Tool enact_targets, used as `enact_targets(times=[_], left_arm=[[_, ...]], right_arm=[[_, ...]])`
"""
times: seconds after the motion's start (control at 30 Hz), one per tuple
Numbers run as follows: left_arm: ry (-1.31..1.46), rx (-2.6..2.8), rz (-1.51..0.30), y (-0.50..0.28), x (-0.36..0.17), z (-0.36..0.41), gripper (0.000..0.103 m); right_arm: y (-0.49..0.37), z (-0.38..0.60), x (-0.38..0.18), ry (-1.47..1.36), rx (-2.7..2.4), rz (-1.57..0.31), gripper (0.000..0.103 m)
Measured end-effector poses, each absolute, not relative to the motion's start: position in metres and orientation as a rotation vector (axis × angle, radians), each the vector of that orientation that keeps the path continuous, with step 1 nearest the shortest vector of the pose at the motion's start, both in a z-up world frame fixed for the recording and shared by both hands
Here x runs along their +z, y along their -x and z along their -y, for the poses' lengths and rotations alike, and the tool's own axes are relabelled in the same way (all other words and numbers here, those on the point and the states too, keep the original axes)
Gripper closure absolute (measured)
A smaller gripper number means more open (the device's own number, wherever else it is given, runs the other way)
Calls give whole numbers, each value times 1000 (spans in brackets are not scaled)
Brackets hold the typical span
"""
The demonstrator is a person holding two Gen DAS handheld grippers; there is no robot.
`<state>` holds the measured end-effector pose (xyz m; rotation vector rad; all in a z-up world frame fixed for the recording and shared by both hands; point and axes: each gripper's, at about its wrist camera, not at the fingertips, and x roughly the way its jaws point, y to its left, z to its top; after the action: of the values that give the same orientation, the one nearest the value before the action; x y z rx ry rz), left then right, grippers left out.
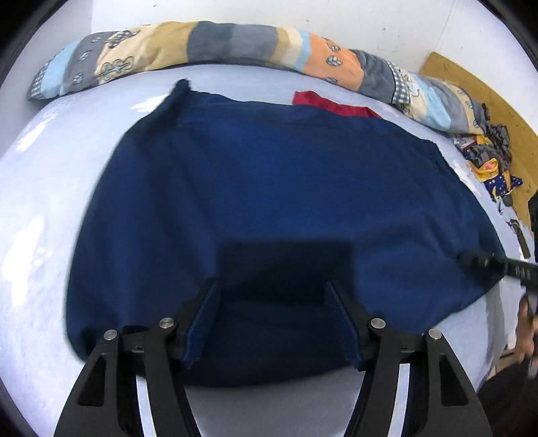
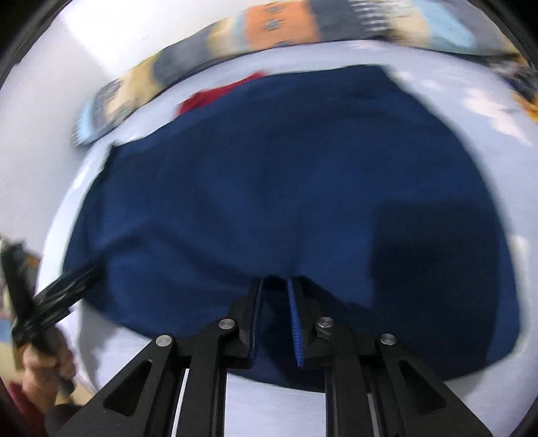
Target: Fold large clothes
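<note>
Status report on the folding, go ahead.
Left gripper open, over the near edge of the navy garment. Right gripper nearly closed, grip on cloth unclear. Garment spread on the bed. Red cloth peeking out at far edge.

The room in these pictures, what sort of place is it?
Most likely a bedroom. A navy blue garment lies spread on a pale sheet that looks like a bed, a long patchwork quilt is rolled along the white wall, and a heap of small clothes sits at the far edge.

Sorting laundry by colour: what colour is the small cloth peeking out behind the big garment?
Red, clearest in the left wrist view.
</note>
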<state>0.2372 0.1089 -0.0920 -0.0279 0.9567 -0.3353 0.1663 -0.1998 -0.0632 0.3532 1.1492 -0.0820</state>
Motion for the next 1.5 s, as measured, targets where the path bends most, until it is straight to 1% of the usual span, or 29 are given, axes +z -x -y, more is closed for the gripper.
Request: enact_targets(times=[0.13,0.37,0.47,0.53,0.6,0.67,0.83,0.9,0.93,0.97,1.0,1.03,1.07,1.13,1.2,1.3,1.43,1.5], left_arm=[[56,-293,-952,-223,-98,-123,39],[110,-221,-956,-208,-92,-139,39],[158,-171,-955,-196,-87,-157,40],[214,-136,-946,-193,-84,-169,40],[260,-127,-928,-190,-79,-175,40],[268,-124,-916,-191,-73,-174,40],[227,-166,-854,-188,-40,-148,40],[194,-196,-812,-189,-16,-128,38],[179,-212,-795,-187,-5,-119,34],[165,-221,-784,-183,4,-111,29],[147,-228,-774,-177,13,-107,26],[128,-230,-770,-179,19,-95,24],[116,-234,-774,-182,23,-82,24],[101,-228,-823,-190,18,-58,24],[79,-193,-887,-198,1,-36,24],[-21,-150,-973,-207,-20,-11,25],[-123,-116,-949,-217,-30,21,25],[-175,-110,-934,-218,-35,33,25]], right_arm=[[-145,239,-60,-407,-175,-1150,89],[-122,269,-57,-348,-401,-1199,89],[-115,273,-51,-339,-453,-1200,85],[-111,271,-40,-361,-436,-1148,80],[-108,265,-30,-356,-385,-1106,80],[-111,253,-27,-341,-342,-1103,78],[-109,225,-17,-290,-243,-1084,77],[-113,210,-18,-251,-215,-1095,73],[-117,201,-21,-236,-205,-1101,69],[-121,194,-24,-220,-196,-1111,68],[-125,191,-28,-204,-187,-1122,68],[-126,185,-30,-190,-177,-1129,68],[-129,180,-32,-179,-169,-1134,68],[-136,172,-36,-156,-159,-1147,68],[-136,166,-38,-146,-147,-1152,68],[-137,160,-42,-146,-131,-1167,68],[-139,149,-48,-114,-109,-1183,68],[-141,145,-50,-102,-107,-1193,66]])
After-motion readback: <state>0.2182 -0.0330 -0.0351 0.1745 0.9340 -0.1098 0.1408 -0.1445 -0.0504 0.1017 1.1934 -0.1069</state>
